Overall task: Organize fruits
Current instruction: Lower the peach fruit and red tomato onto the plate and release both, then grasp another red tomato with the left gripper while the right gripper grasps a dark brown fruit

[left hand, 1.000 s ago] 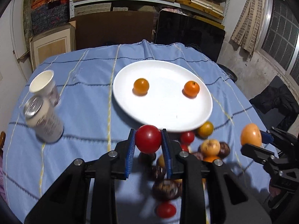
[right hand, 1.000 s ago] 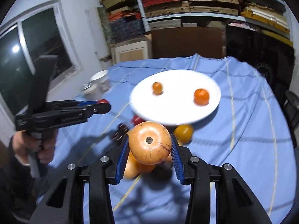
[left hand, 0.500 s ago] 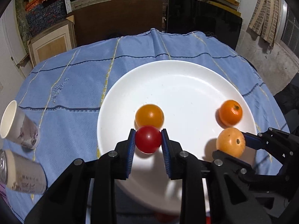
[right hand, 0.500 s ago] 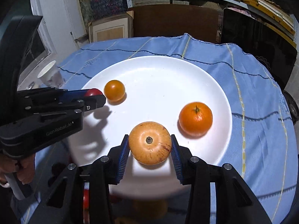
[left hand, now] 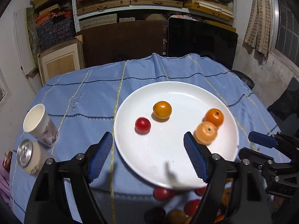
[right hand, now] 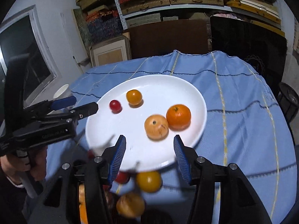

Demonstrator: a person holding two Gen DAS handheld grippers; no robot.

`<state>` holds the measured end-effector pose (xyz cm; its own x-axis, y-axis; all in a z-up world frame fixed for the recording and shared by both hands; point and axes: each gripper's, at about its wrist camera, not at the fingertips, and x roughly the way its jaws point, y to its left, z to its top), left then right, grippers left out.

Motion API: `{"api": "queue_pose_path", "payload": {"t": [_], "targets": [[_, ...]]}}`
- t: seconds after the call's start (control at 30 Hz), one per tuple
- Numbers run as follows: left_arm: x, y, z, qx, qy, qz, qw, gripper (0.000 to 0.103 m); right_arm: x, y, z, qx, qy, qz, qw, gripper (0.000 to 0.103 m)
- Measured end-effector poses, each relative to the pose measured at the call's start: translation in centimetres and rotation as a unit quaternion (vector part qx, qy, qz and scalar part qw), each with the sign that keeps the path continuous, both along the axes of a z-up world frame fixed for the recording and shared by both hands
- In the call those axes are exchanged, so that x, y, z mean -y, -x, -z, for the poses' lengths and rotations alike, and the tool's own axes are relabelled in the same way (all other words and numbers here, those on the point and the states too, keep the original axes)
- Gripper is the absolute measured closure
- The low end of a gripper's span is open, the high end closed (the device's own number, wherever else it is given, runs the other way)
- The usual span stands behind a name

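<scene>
A white plate (left hand: 168, 160) (right hand: 186, 85) on the blue cloth holds a small red tomato (left hand: 142, 125) (right hand: 115, 106), a yellow-orange fruit (left hand: 162, 109) (right hand: 133, 97), a pale orange apple-like fruit (left hand: 206, 132) (right hand: 156, 127) and an orange mandarin (left hand: 214, 117) (right hand: 178, 119). My left gripper (left hand: 148, 156) is open and empty over the plate's near rim; it also shows in the right wrist view (right hand: 78, 105). My right gripper (right hand: 148, 160) is open and empty, also seen in the left wrist view (left hand: 256, 145). More loose fruits (right hand: 148, 181) (left hand: 163, 194) lie in front of the plate.
A paper cup (left hand: 40, 125) and a drink can (left hand: 30, 157) stand at the table's left edge. Shelves with boxes, a brown board and a black panel stand behind the table. A dark chair (left hand: 286, 102) stands at the right.
Both grippers have opened and let go: the red tomato and the pale orange fruit now lie on the plate. Both grippers have drawn back toward the near rim.
</scene>
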<state>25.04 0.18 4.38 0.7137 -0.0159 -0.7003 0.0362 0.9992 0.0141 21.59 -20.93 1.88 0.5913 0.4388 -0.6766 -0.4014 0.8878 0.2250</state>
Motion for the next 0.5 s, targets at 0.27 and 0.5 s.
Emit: {"api": "queue_pose_path", "payload": {"t": [0.27, 0.5], "targets": [[-1.1, 7.6, 0.3, -0.005, 0.02, 0.001, 0.9998, 0.022, 1.5, 6.6, 0.8, -0.001, 0.003, -0.011, 1.0, 0.048], [-1.3, 14.3, 4.2, -0.055, 0.036, 0.011, 0.9978, 0.022, 2.7, 10.9, 2.7, -0.021, -0.023, 0.001, 1.0, 0.048]]}}
